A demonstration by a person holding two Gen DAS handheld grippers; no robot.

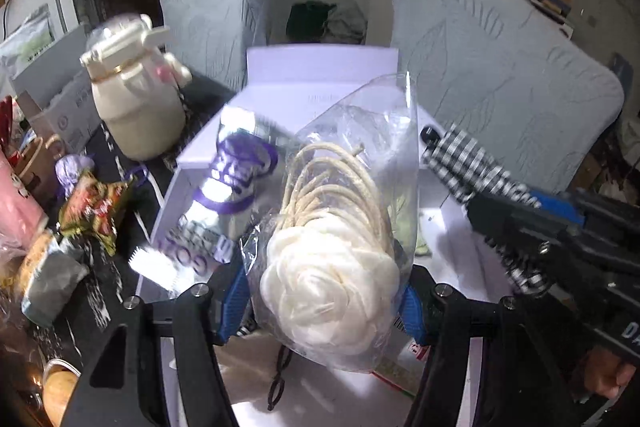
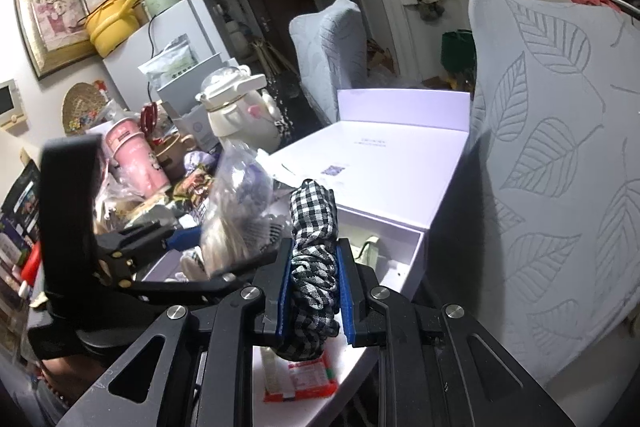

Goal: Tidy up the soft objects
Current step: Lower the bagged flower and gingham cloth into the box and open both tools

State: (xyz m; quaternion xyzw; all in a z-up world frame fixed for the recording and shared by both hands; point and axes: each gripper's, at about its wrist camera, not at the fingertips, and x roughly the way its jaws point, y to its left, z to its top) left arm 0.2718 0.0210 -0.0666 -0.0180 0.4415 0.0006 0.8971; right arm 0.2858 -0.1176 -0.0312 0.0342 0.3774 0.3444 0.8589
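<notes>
My left gripper (image 1: 324, 301) is shut on a clear plastic bag (image 1: 344, 227) that holds a cream fabric flower and coiled cord; its blue pads press the bag's sides. The bag hangs over an open white box (image 1: 320, 87). My right gripper (image 2: 314, 279) is shut on a rolled black-and-white checked fabric piece (image 2: 314, 227), above the box's near end (image 2: 400, 155). In the left wrist view the right gripper (image 1: 496, 215) comes in from the right with the checked fabric (image 1: 460, 155). The right wrist view has the left gripper (image 2: 208, 255) and its bag (image 2: 236, 203) just to the left.
A purple-and-white packet (image 1: 236, 179) lies in the box. A cream bear-shaped bottle (image 1: 136, 103), snack packets (image 1: 96, 211) and a pink cup (image 2: 136, 159) crowd the dark table on the left. Grey leaf-patterned chair backs (image 2: 560, 147) stand close behind and right. A red-white packet (image 2: 300, 375) lies below my right gripper.
</notes>
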